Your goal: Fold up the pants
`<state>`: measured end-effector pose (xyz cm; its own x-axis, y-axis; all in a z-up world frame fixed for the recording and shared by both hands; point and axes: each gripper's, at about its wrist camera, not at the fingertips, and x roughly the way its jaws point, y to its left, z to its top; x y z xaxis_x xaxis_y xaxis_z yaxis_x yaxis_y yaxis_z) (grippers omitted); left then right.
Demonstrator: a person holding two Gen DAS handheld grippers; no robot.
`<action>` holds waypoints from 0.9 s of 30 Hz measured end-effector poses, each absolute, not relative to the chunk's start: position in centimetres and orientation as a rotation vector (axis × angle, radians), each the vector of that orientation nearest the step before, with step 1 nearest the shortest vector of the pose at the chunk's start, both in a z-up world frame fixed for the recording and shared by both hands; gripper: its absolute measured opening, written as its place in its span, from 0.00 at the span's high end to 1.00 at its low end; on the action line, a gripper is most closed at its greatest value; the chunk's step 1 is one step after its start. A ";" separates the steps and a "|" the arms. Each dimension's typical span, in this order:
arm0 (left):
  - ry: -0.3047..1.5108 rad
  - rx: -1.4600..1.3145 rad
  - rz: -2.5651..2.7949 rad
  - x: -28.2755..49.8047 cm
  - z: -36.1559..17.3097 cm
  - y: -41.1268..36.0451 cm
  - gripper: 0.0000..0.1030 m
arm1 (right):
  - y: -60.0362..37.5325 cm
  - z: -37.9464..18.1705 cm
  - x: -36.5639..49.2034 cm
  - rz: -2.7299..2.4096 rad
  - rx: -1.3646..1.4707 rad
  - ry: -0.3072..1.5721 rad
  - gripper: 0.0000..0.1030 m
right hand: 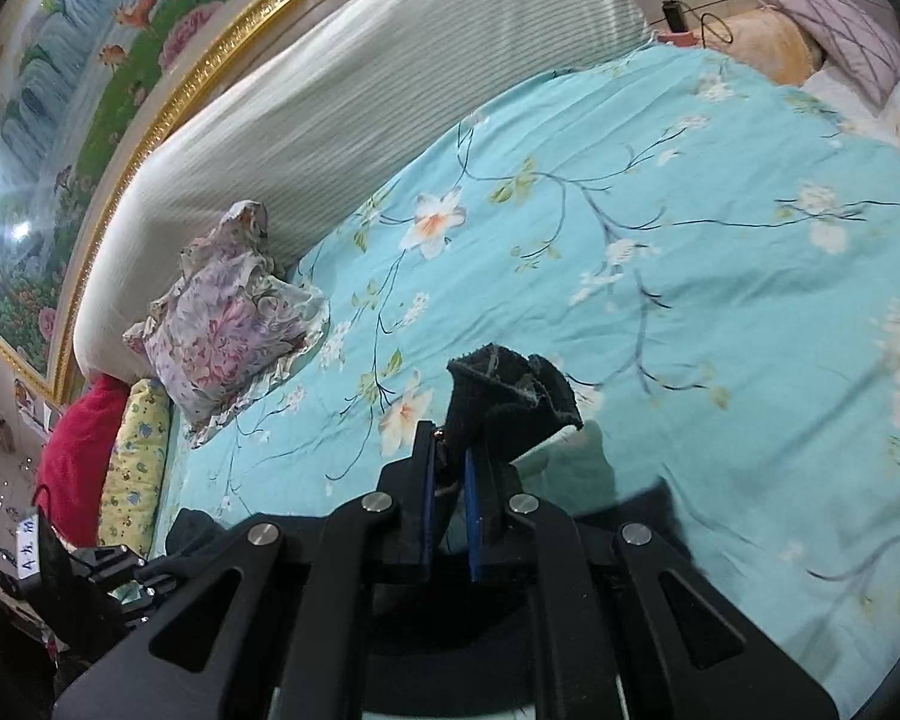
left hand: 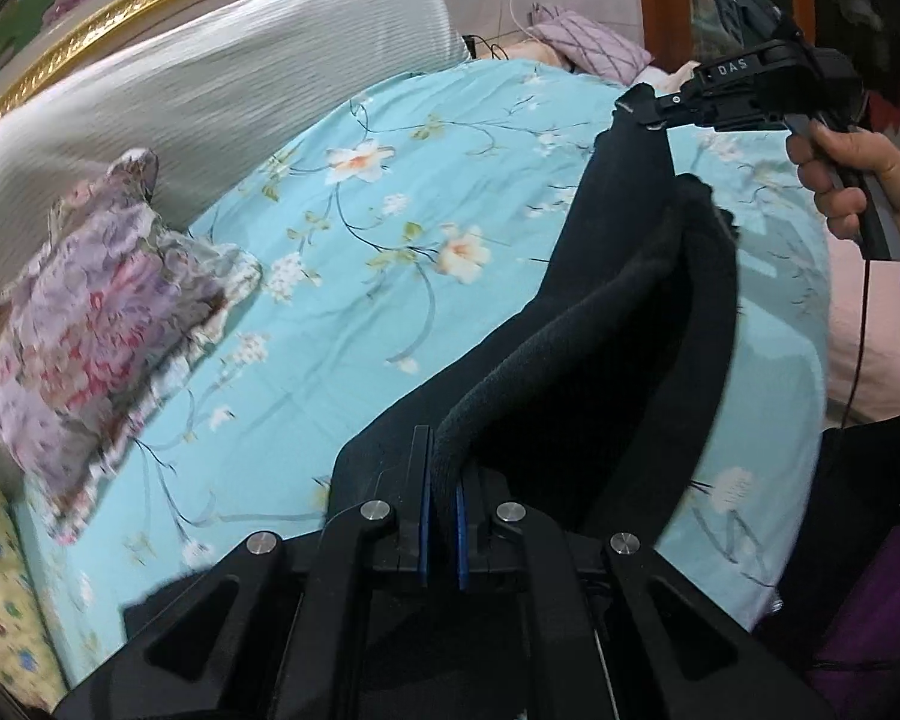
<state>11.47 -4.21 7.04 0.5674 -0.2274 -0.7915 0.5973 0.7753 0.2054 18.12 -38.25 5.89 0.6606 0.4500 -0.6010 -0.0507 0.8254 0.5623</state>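
Observation:
Black pants (left hand: pixel 618 312) hang stretched above the turquoise floral bedsheet (left hand: pixel 342 276). My left gripper (left hand: pixel 441 480) is shut on a thick edge of the pants. My right gripper (left hand: pixel 645 105) shows at the upper right of the left wrist view, shut on the far end of the pants and holding it up. In the right wrist view my right gripper (right hand: pixel 450 468) is shut on a bunched black corner of the pants (right hand: pixel 510 399), which sticks up past the fingers. The left gripper (right hand: pixel 108 564) shows at the lower left there.
A floral pillow (left hand: pixel 96 312) lies at the left of the bed against a long white bolster (left hand: pixel 210 90). A gold-framed painting (right hand: pixel 60 120) hangs behind. A purple quilted pillow (left hand: pixel 588 45) lies at the far end. Yellow and red cushions (right hand: pixel 132 468) lie at the left edge.

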 end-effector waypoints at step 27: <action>0.935 0.334 -0.495 6.4 0.4 -4.2 0.71 | -41.6 -0.3 9.9 0.103 0.514 0.901 0.45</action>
